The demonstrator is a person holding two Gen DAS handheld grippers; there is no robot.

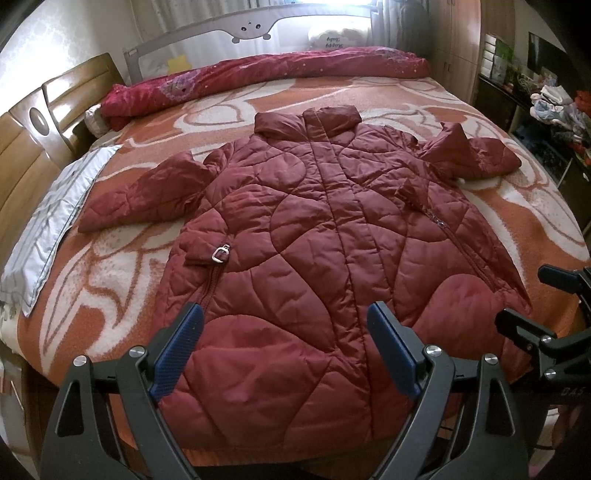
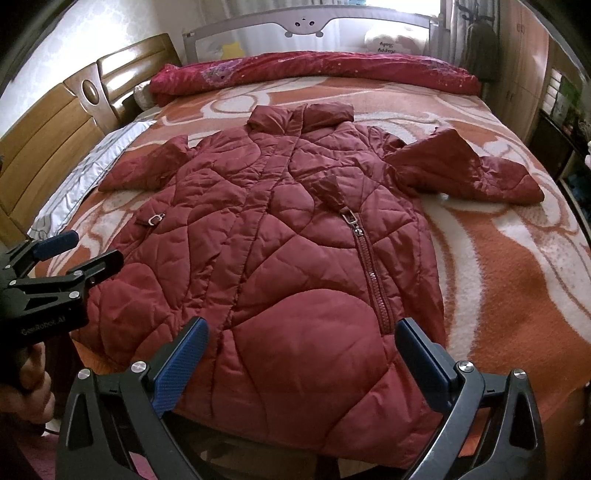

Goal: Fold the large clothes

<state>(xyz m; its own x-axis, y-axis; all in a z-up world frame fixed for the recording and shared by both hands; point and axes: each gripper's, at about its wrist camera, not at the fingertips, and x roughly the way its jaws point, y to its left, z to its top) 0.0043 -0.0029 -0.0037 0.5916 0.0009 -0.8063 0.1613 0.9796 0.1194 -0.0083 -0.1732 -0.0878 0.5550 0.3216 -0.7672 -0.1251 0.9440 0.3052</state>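
Observation:
A dark red quilted coat lies flat, front up, on the bed, collar toward the far side and both sleeves spread out; it also shows in the right wrist view. My left gripper is open and empty, above the coat's hem left of the centre seam. My right gripper is open and empty, above the hem near the right pocket zipper. The left gripper also shows at the left edge of the right wrist view, and the right gripper at the right edge of the left wrist view.
The bed is covered by an orange and white blanket. A rolled red quilt lies along the far side before a grey bed rail. A wooden headboard and a grey pillowcase are at left. Cluttered shelves stand at right.

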